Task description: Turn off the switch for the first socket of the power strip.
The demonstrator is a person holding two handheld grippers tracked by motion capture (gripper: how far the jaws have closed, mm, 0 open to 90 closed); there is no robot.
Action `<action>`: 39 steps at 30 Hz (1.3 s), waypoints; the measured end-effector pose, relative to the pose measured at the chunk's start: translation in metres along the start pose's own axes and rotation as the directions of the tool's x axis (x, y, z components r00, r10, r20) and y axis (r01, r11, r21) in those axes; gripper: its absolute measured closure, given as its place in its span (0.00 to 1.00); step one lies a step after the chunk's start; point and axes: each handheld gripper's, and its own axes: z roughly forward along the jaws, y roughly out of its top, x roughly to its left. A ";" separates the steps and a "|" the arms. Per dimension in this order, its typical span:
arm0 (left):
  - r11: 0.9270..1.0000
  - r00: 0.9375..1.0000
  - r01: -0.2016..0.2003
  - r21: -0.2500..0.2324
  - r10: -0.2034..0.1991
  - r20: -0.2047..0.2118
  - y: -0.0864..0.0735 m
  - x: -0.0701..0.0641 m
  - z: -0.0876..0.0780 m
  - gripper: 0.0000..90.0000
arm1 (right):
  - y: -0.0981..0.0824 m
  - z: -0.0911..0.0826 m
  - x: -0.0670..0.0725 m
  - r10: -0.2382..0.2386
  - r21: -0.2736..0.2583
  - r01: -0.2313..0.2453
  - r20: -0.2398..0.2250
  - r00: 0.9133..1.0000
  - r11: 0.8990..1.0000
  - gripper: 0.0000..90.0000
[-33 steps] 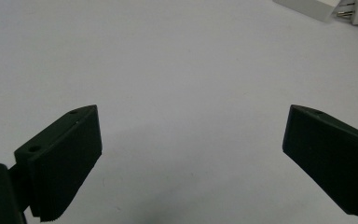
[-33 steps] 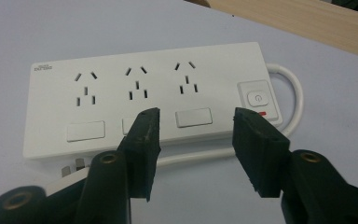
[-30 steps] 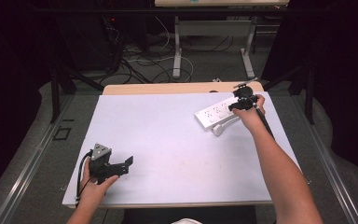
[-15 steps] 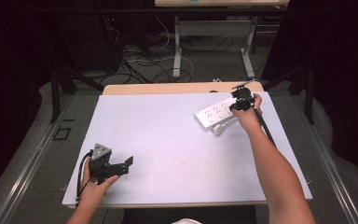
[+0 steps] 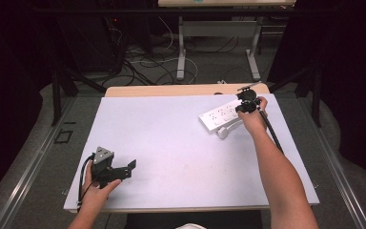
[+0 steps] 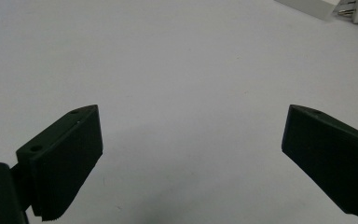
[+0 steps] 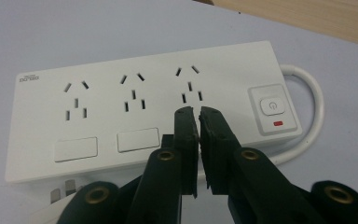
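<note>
A white power strip (image 5: 219, 116) with three sockets lies at the table's far right, its switch (image 7: 271, 106) at one end. Its white cable (image 7: 314, 107) loops round that end, and a plug (image 5: 222, 132) lies beside the near edge. My right gripper (image 5: 244, 106) hovers over the strip's switch end. Its jaws have just been closing and now stand shut with nothing between them, tips (image 7: 199, 114) over the third socket. My left gripper (image 5: 128, 169) rests at the near left of the table, open (image 6: 191, 149) and holding nothing.
The table (image 5: 171, 143) has a pale top with a wooden strip (image 5: 171, 90) along its far edge. Behind it are desk legs and loose cables (image 5: 143, 67) on the floor. A black cable (image 5: 271, 133) trails from the right gripper along the forearm.
My right gripper has edged slightly nearer the strip's switch end. The left hand and the power strip have not moved.
</note>
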 end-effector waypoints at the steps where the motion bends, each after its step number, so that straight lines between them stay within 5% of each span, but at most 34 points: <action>1: 1.000 1.000 0.000 0.000 0.000 0.000 0.000 0.000 0.000 0.06 | 0.000 0.001 0.001 0.000 0.005 0.000 -0.004 1.000 1.000 0.97; 39: 1.000 1.000 -0.004 0.007 0.004 -0.003 -0.001 0.000 0.001 0.06 | -0.003 0.016 0.007 -0.005 0.004 0.005 -0.026 1.000 1.000 0.98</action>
